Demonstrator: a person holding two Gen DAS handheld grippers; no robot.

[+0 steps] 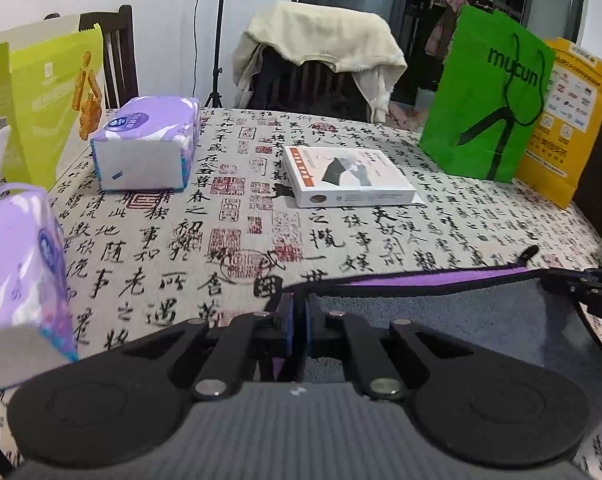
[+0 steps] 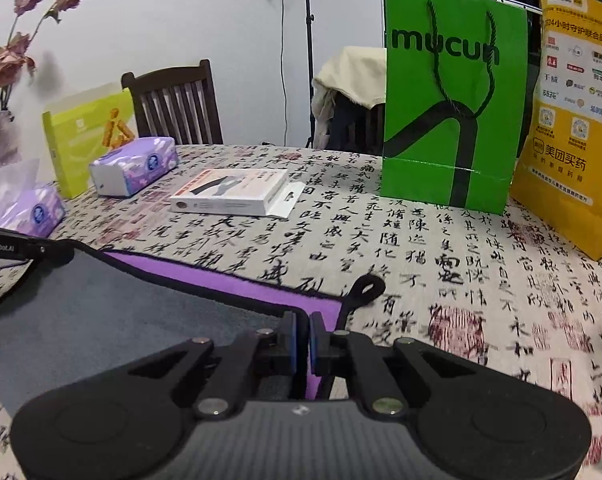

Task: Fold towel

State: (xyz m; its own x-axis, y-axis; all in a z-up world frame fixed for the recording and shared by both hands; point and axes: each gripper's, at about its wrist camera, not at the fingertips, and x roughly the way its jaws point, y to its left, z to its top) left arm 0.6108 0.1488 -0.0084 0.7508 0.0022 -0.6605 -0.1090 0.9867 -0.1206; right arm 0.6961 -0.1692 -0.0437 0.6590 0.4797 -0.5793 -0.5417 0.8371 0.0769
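Left wrist view: the left tool (image 1: 299,320) pinches the grey-purple towel (image 1: 441,312); the right tool (image 2: 302,340) pinches its opposite corner.

home dining room | calligraphy tablecloth (image 1: 341,232) | wooden chair (image 2: 177,100) (slatted)

"mucun" on the green bag (image 2: 453,96); "美团买药" on the yellow bag (image 2: 573,120).
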